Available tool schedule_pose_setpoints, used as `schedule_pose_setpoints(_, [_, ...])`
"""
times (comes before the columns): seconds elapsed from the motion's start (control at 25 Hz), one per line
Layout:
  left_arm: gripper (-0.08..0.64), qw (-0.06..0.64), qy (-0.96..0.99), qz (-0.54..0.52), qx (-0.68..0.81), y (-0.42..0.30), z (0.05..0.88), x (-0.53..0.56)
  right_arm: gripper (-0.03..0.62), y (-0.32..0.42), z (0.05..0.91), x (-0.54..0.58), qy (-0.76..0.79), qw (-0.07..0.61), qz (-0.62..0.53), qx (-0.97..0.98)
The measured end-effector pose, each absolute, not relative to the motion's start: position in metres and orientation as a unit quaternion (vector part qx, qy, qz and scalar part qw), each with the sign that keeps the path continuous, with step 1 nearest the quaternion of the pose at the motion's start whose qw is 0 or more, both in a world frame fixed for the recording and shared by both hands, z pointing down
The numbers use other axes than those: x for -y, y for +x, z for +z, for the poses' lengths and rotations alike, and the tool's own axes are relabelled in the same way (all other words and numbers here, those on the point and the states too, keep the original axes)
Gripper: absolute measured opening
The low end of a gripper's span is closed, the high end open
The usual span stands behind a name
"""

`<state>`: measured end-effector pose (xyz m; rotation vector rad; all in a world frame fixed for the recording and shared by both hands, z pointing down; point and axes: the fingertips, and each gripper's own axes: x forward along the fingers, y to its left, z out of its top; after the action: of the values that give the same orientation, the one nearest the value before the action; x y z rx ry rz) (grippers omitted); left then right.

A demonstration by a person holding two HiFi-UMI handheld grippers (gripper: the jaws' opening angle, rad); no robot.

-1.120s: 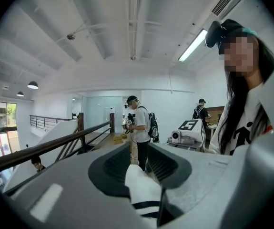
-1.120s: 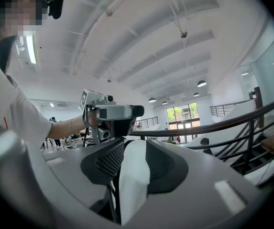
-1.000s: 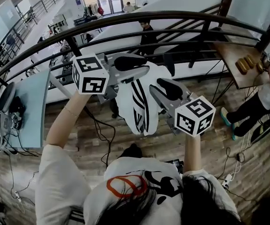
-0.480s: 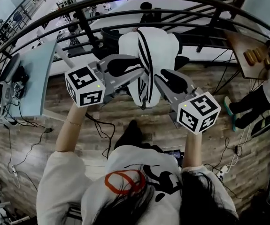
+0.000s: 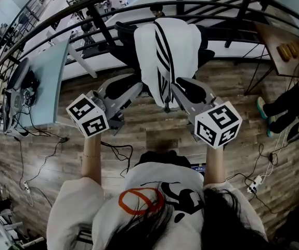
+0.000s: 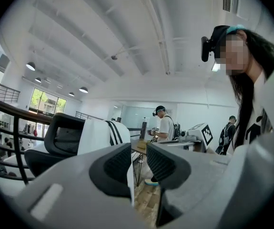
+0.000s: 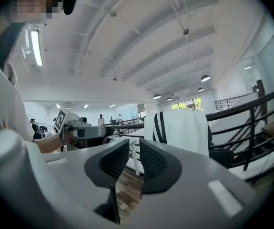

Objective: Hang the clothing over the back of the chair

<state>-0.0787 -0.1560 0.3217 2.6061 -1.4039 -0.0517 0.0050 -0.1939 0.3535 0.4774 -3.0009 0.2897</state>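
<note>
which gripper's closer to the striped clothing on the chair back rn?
Right, narrowly. The right gripper sits beside the lower right edge of the striped clothing, jaws closing on nothing; the left gripper is off its lower left, slightly farther back.

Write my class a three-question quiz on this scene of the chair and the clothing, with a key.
1. True or false: the striped clothing hangs over the back of the chair.
2. What does the left tool hold? A) a sleeve B) nothing C) a cable
3. Fill in: the stripes on the white clothing are ____.
Key: 1 true; 2 B; 3 black.
</note>
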Motion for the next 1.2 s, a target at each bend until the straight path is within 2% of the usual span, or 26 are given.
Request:
schedule_pose_setpoints(0.48, [0.213,0.098,0.847,0.034,0.522,-0.102,0.369,0.112,0.08,-0.025,0.376,0.154,0.144,0.068,0.125,0.979])
schedule_pose_setpoints(1.2, [0.213,0.131,0.816,0.039,0.562,-0.089,0.42,-0.051,0.078,-0.04,0.423,-0.025,0.106,0.131,0.144,0.975])
